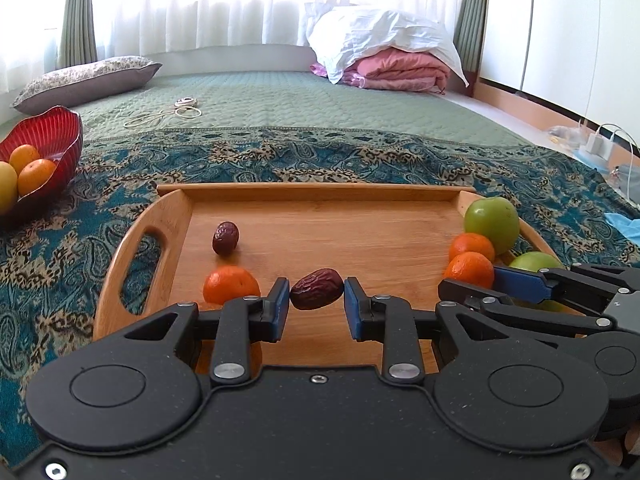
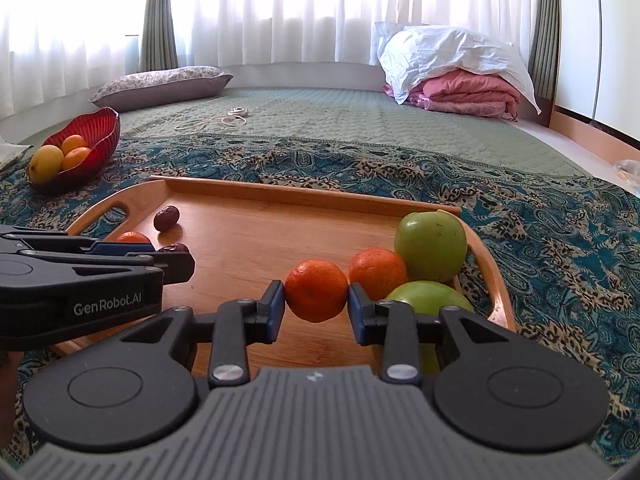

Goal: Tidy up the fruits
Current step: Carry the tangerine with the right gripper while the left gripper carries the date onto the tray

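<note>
Fruits on wooden tray on bed. Left gripper pinching wrinkled red date, pads touching both ends, near tray's 6 o'clock edge. Right gripper pinching tangerine beside second tangerine and green apples at tray's 3 o'clock rim. Tray middle bare. Red bowl at 10 o'clock.

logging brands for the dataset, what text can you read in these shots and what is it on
"GenRobot.AI" stands in white on the black side of the left claw, as the right wrist view shows it.
The wooden tray, the fruit and the bedding show no text, and the left wrist view has none that can be read.
</note>
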### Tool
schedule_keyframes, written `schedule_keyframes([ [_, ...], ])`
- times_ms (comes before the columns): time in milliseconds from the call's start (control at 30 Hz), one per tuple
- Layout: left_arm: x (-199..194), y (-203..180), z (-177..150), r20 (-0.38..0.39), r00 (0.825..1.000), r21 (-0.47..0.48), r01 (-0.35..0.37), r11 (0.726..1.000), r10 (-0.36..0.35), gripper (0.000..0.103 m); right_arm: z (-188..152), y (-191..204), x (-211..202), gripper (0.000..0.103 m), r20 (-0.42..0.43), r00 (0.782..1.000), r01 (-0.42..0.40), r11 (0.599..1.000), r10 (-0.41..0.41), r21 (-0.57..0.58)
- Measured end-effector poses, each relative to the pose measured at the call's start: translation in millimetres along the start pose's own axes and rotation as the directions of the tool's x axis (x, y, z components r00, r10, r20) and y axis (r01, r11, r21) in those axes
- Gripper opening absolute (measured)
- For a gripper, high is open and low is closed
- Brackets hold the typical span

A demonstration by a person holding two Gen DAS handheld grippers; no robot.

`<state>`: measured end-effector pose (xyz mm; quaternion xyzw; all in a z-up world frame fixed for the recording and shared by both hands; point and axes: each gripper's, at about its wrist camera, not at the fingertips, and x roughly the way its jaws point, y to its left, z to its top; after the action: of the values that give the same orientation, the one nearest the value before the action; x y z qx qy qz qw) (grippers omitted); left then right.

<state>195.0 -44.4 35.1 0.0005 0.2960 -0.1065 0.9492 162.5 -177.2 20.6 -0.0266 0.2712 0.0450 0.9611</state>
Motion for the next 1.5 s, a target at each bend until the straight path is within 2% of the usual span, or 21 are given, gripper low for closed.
schedule_keyframes([
  [467,9.2,-1.7,2.0,0.020,1.000,0.043,-0.025,0.999,0.024,0.028,1.2,6.2,7.8,0.040,-0.001,1.000,-0.008,1.000,0.008,-0.029],
  [800,25.0,2.9,14.6,-0.040,0.998,0.052,-0.045,0.998,0.047,0.028,14.8,4.8,17.4,0.040,-0.033,0.999,-0.027,0.999,0.026,-0.033],
  [933,30.0,2.0,18.3,-0.073,0.997,0.068,-0.030,0.997,0.034,0.028,30.0,-1.6,26.2,0.040,-0.100,0.993,-0.063,0.998,0.063,-0.001],
  [1133,36.1,3.7,23.4,-0.110,0.994,0.060,-0.024,0.998,0.031,0.028,47.1,-8.0,41.0,0.040,-0.219,0.974,-0.054,0.998,0.061,0.037],
  [1367,38.4,1.7,24.8,-0.128,0.991,0.077,-0.023,0.997,0.032,0.028,62.1,-13.2,52.5,0.040,-0.320,0.945,-0.045,0.995,0.070,0.085],
  [1500,39.3,2.0,25.8,-0.134,0.990,0.072,-0.024,0.997,0.034,0.028,65.8,-12.2,57.6,0.040,-0.350,0.935,-0.031,0.995,0.063,0.095],
])
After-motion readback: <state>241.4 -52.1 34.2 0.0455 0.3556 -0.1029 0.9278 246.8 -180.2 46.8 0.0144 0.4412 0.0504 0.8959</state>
